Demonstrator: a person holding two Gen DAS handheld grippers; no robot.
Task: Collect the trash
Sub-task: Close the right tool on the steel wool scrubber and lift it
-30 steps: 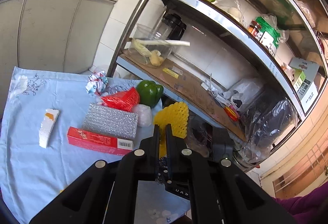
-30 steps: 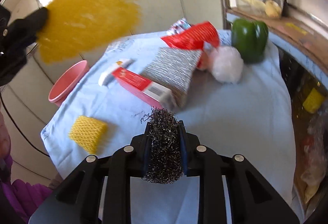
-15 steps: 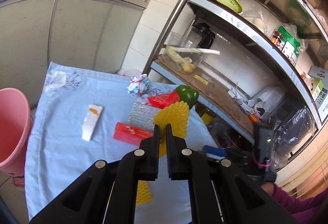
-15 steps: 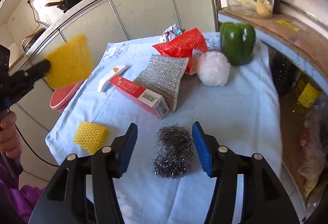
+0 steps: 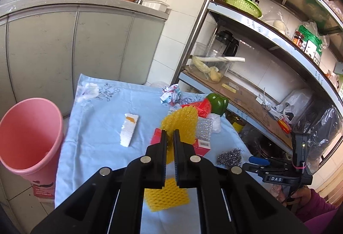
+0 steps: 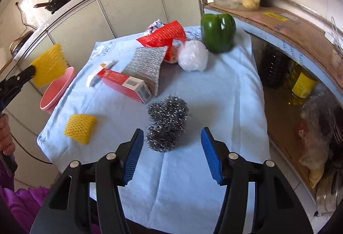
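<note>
Foam net (image 5: 180,124) pinched in left tongs (image 5: 169,137): light, squashy, edge-held; right tongs (image 6: 170,144) wide over springy scourer (image 6: 167,122).

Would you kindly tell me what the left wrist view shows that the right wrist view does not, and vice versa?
Only the left wrist view shows the upper shelves with the green basket and the bin's inside. Only the right wrist view shows the oil bottle under the shelf. Both show the held yellow net, the steel wool, the pepper and the red box.
</note>
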